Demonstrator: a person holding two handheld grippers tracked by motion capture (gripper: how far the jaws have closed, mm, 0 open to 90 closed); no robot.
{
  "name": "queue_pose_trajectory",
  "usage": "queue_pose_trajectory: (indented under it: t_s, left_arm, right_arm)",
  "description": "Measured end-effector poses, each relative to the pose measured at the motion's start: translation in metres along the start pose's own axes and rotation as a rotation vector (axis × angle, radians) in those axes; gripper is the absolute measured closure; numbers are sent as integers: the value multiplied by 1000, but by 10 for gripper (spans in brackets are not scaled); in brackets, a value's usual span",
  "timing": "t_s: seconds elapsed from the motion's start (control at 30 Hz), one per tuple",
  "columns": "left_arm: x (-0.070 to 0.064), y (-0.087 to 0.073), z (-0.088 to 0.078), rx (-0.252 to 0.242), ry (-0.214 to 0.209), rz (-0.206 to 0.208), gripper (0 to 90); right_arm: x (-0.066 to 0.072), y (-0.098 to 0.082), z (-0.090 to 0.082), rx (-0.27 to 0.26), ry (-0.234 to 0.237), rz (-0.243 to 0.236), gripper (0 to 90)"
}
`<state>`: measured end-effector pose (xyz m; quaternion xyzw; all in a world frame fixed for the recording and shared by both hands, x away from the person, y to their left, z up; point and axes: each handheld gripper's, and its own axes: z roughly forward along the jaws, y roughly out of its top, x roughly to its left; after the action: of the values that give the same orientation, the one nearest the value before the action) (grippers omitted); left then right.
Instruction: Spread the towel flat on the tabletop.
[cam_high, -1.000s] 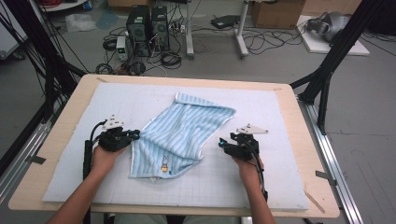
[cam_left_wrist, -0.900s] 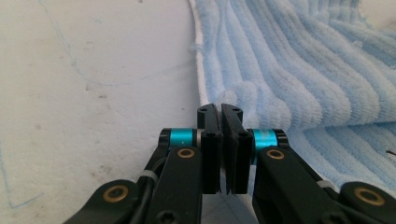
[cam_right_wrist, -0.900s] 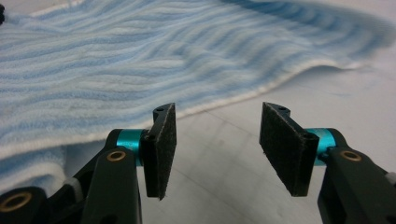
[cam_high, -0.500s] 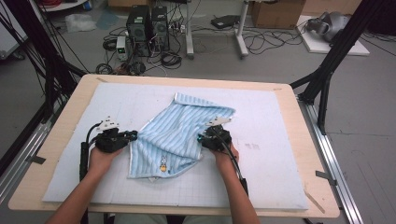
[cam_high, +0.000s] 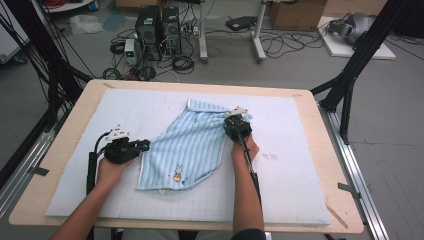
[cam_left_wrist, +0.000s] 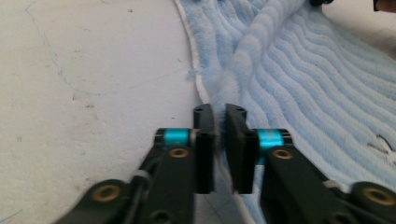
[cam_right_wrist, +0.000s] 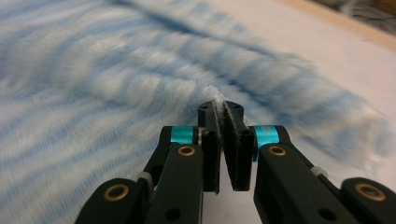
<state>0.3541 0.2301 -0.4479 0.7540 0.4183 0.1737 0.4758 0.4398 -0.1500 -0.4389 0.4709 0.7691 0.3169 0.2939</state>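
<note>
The right tool (cam_high: 237, 123) has carried its pinched towel (cam_high: 187, 150) edge up across the cloth.

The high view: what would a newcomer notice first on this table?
First, the light blue striped towel lying crumpled across the middle of the white mat, with a small bunny picture near its front edge. Then the two claws at its sides: the right claw pinches white edge fabric at the far right corner, while the left claw sits at the left edge, jaws slightly apart.
</note>
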Motion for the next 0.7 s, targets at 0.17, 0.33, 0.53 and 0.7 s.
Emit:
queue_pose_trajectory:
  t_s: [0.17,0.33,0.53,0.7]
  left_arm:
    - [2,1,-3,-21,-14,-29,465]
    - [-5,2,-3,7,-48,-3,413]
    - [-9,2,-3,20,-45,8,406]
    - [-9,4,-7,-14,-52,-1,392]
  right_arm:
    - [-1,4,-8,-26,42,12,721]
    - [-1,-4,-29,-66,103,26,534]
    - [-6,-29,-61,-71,156,72,352]
    - [-5,-60,-90,-72,220,51,364]
